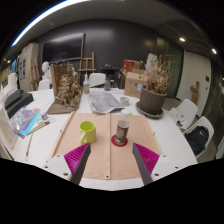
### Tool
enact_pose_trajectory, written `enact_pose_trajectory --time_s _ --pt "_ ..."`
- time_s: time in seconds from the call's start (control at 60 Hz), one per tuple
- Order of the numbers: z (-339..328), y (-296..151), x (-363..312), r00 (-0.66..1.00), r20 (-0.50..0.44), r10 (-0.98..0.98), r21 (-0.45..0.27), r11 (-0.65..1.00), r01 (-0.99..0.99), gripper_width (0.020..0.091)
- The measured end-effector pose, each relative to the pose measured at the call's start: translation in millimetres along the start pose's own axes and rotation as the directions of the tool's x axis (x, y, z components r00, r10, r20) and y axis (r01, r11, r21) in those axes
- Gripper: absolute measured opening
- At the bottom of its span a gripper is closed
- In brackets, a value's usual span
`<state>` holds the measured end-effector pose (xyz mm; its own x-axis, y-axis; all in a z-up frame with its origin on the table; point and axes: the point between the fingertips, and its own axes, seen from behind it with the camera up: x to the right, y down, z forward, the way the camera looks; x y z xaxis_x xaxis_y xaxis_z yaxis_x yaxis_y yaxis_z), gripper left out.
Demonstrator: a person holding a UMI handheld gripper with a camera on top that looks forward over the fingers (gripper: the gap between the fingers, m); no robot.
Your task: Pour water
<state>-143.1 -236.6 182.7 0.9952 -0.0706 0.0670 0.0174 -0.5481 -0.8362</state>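
gripper view shows the gripper with its jaws wide apart and nothing in them. just ahead, on the brown mat, stand a green cup and a brown cup. no pouring has begun, so every step seems left

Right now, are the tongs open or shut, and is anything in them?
Tongs: open, holding nothing; the green cup and the metal cup stand just ahead of the fingers.
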Motion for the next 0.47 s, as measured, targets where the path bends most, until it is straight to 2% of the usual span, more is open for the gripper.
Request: enact_pose_trajectory --time_s 0.183,0.467 --pt "-37.9 10.6 -28.8 1.000 -0.015 0.005 0.006 1.000 -0.004 0.0857" --pt "-49.4 19.5 -48.9 1.000 -0.020 -0.002 0.001 1.000 0.002 0.0859"
